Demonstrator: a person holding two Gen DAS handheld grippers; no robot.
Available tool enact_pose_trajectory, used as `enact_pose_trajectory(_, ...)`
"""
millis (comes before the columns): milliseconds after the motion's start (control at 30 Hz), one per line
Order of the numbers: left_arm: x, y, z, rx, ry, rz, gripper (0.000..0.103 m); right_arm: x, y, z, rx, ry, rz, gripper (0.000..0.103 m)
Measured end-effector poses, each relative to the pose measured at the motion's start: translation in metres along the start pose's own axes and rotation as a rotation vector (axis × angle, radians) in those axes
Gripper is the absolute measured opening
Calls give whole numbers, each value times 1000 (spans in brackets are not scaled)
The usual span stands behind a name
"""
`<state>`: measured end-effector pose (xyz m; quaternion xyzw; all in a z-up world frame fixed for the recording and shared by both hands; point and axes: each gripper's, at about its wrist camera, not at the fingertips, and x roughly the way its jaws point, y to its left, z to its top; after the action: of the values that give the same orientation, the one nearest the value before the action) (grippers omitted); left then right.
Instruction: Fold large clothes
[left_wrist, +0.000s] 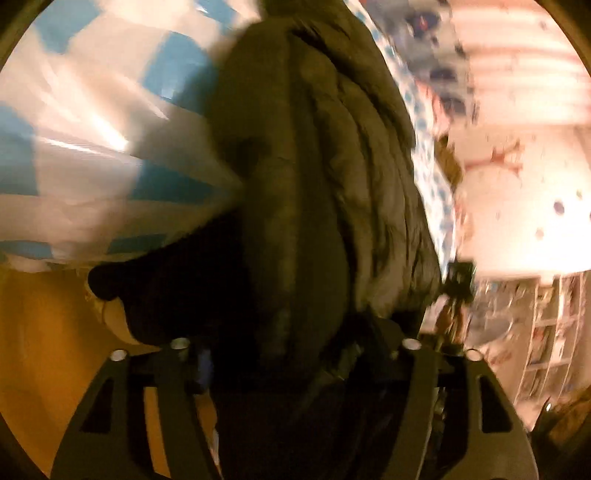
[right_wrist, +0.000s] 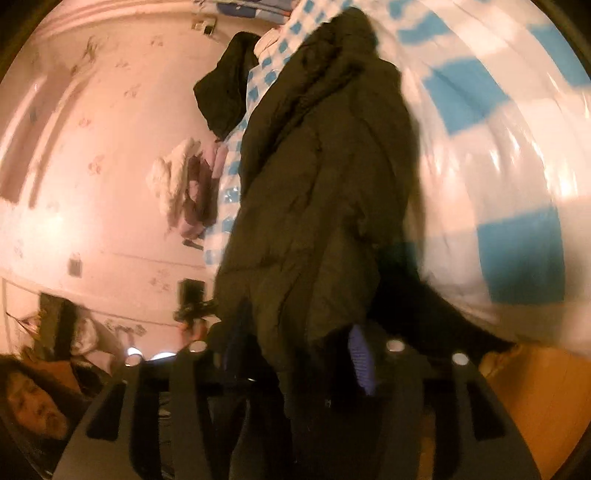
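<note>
A dark olive puffer jacket (left_wrist: 317, 177) fills the centre of both blurred views, lying over a blue-and-white checked bedsheet (left_wrist: 92, 122). Its hem runs down between the fingers of the left gripper (left_wrist: 295, 354) and the right gripper (right_wrist: 299, 350); whether either grips it, I cannot tell.

A dark olive padded jacket (left_wrist: 314, 177) lies lengthwise on a blue-and-white checked bedcover (left_wrist: 92, 129). In the right wrist view, the cover spreads to the right of the jacket. To the jacket's left, at the cover's edge, lie a black garment (right_wrist: 225, 88) and, nearer, a heap of pale crumpled clothes (right_wrist: 181, 188). Beyond these stands a pink patterned wall (right_wrist: 92, 147). The jacket's near end reaches between the fingers of the left gripper (left_wrist: 295, 347) and of the right gripper (right_wrist: 295, 347).
</note>
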<state>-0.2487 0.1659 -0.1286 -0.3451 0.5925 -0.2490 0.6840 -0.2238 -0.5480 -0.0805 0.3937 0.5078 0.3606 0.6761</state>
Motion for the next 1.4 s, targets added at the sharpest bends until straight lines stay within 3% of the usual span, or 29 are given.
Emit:
enact_pose_trajectory(133,0,2,5,-21,-32,-64,71,11,5,3,-18,24,-6,69)
enact_pose_trajectory(267,-4,-6,0,-4,-84,-152,84,28,15,9,-56,47,-49,70)
enact_pose_trajectory(367,5,-12,-4,15,-53,-89,86,32,19,10,-83,44,-71,70)
enact_pose_trajectory(400,8,-17,-5,13,-52,-84,86,35,21,9,-96,46,-81,64)
enact_pose_trajectory(433,10,-17,-5,12,-56,-74,86,38,25,8,-110,49,-92,45)
enact_pose_trajectory(467,11,-18,-5,10,-72,-57,86,42,27,6,-120,50,-101,36)
enact_pose_trajectory(500,11,-18,-6,11,-88,-48,85,44,30,5,-131,45,-106,21)
enact_pose_trajectory(567,12,-22,-5,12,-110,10,54,47,34,2,-149,30,-98,17)
enact_pose_trajectory(600,11,-24,-6,17,-117,21,44,45,36,1,-153,13,-88,15)
enact_pose_trajectory(667,2,-26,-9,29,-137,5,13,39,38,-1,-156,-25,-55,13)
enact_pose_trajectory(700,-3,-30,-12,43,-150,-30,10,33,41,-3,-158,-51,-33,13)
enact_pose_trajectory(800,-18,-51,-22,110,-176,-37,7,14,49,-10,-168,-103,24,13)
enact_pose_trajectory(933,-41,-76,-41,203,-172,-83,8,-12,60,-28,-192,-127,54,13)
enact_pose_trajectory(1033,-45,-62,-55,209,-99,-72,10,-14,53,-42,-175,-67,38,16)
enact_pose_trajectory(1067,-44,-52,-56,184,-81,-70,15,-12,46,-45,-156,-50,28,19)
enact_pose_trajectory(1133,-36,-28,-57,117,-44,-72,38,-4,35,-49,-122,-27,42,51)
enact_pose_trajectory(1167,-34,-16,-57,79,-54,-61,54,0,31,-51,-113,-20,40,54)
enact_pose_trajectory(1200,-33,-7,-57,46,-70,-58,63,3,27,-51,-105,-14,46,55)
enact_pose_trajectory(1300,-29,9,-57,-15,-97,-95,66,15,21,-53,-89,4,50,54)
enact_pose_trajectory(1333,-27,7,-57,-16,-108,-96,65,17,19,-53,-91,6,47,47)
enact_pose_trajectory(1367,-28,5,-58,-2,-123,-105,53,20,19,-54,-95,3,48,39)
enact_pose_trajectory(1400,-26,0,-60,13,-128,-117,21,21,19,-55,-98,-13,55,24)
